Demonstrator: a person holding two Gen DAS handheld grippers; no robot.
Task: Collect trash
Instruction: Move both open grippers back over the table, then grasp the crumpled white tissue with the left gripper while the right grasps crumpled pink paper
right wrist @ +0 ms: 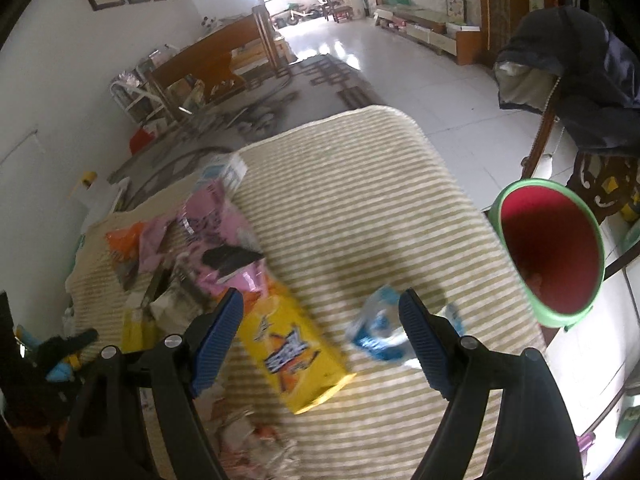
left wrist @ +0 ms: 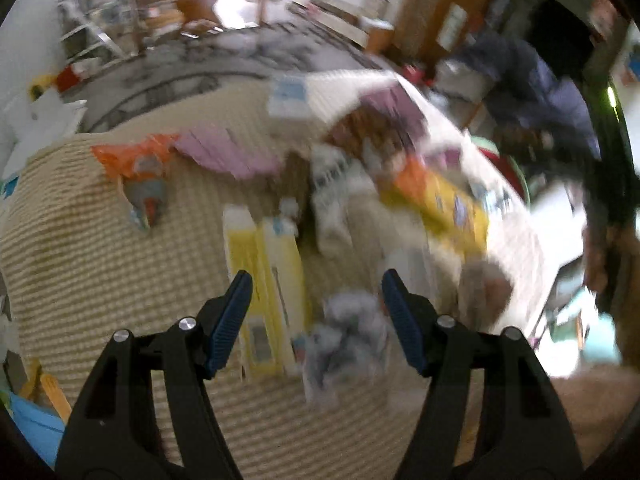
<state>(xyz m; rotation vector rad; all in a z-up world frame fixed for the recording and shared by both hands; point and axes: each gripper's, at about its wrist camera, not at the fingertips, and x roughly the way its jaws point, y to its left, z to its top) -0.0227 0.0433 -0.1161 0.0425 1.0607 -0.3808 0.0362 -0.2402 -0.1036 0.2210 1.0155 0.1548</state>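
Both tongs are spread wide and empty right now. The left tongs (left wrist: 316, 296) hang over the striped mat with nothing between the blue pads; under them sit a crumpled grey wad (left wrist: 344, 332) and a long yellow packet (left wrist: 266, 280), neither touched as far as the blur lets me say. The right tongs (right wrist: 322, 320) are just as slack, jaws apart, with a yellow box (right wrist: 296, 348) lying between and below them and a blue-and-white wrapper (right wrist: 378, 326) beside the right-hand pad, both flat on the mat.

Out from there, the counter (right wrist: 360, 184) under its striped cover is loaded on one side: a pink bag (right wrist: 218, 236), an orange wrapper (right wrist: 124, 236), a small white carton (right wrist: 228, 170) at the far edge, torn paper scraps (right wrist: 240, 432) near the front. The other half of the cover is bare.

And the bin (right wrist: 552, 256), green outside and red inside, stands off the right edge of the counter, mouth tipped toward us. I can make out maybe one small thing at the bottom, hard to be sure; otherwise it looks close to empty.

So by my reckoning this is early going. Nearly all the trash is on the counter, nothing is in hand, and the real picking and dropping is yet to come, piece by piece.
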